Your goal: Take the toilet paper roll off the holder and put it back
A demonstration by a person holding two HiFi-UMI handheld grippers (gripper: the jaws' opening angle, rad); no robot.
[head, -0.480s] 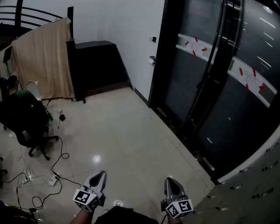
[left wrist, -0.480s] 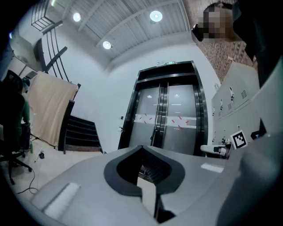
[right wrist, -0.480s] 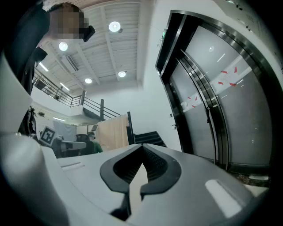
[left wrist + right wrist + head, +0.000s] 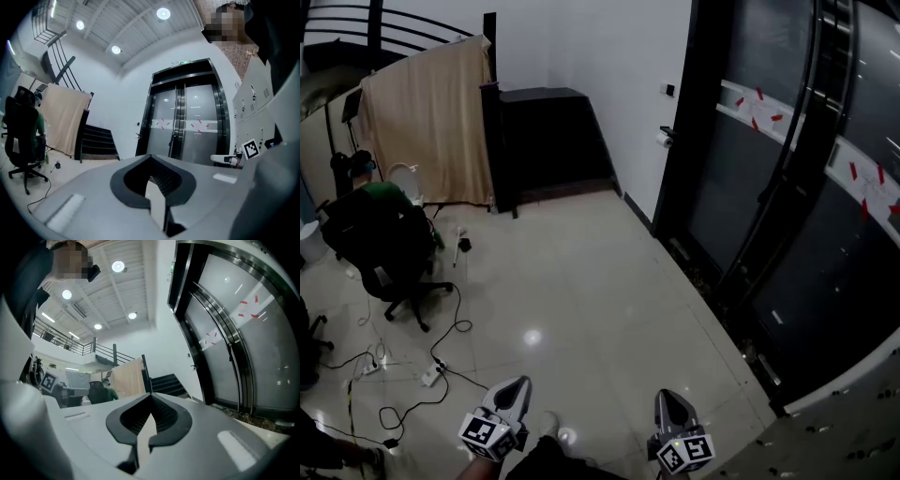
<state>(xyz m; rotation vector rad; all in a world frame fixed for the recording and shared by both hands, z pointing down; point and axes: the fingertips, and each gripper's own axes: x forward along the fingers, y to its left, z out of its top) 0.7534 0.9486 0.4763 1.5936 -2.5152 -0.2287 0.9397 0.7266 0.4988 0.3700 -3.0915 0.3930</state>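
Two pale grey tapered shells – left gripper (image 4: pixel 521 382), right gripper (image 4: pixel 664 396) – black ribbed pads (image 4: pixel 163 179) inside each beak, white cube (image 4: pixel 490 433) with black square markers behind each, dark clothing (image 4: pixel 553 462) below

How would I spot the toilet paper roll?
Start at the tall dark glass doors on the right. On the white wall beside their left frame hangs the toilet paper roll, a small white lump below the flat wall plate.

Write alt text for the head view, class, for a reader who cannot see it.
Two hand-held grippers, left claw and right claw both shut and empty, point forward over a glossy tiled floor. Dark glass doors stand at right; a black office chair, loose cables and a beige hanging cloth lie to the left.
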